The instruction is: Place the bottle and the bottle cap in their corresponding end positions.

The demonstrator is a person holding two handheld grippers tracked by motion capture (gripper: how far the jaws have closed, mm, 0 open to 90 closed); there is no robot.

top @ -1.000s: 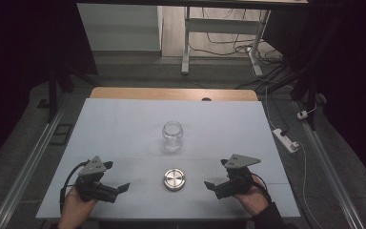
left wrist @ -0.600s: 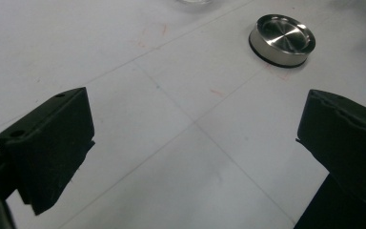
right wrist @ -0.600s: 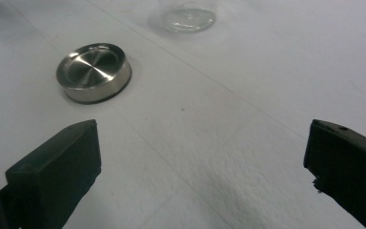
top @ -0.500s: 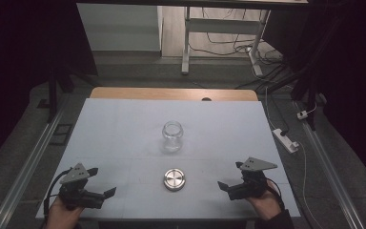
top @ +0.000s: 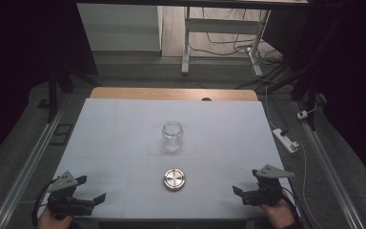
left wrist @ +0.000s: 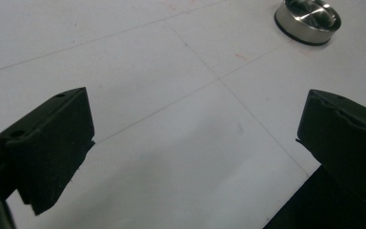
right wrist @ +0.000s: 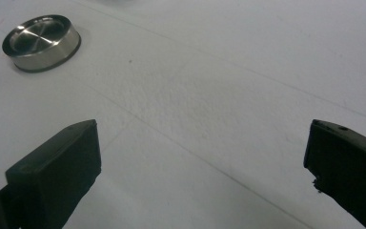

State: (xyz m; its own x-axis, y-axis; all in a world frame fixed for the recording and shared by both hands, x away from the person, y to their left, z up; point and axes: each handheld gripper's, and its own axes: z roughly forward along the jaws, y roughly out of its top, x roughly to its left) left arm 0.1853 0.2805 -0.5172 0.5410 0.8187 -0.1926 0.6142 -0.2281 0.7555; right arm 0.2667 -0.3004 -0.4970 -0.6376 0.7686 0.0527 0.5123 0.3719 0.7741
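- The metal lid (top: 174, 179) lies flat on the white worktop (top: 124, 129), near its front edge, midway between both grippers and well apart from each.
- A clear glass jar (top: 172, 136) stands upright just behind it.
- Left gripper (top: 91, 192): fingers (left wrist: 47, 148) spread wide, empty.
- Right gripper (top: 244, 191): fingers (right wrist: 57, 171) likewise spread, empty.

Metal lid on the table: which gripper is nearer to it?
Right, slightly. The right gripper sits to the right of the metal lid; the left gripper sits farther off, left and nearer the table edge.
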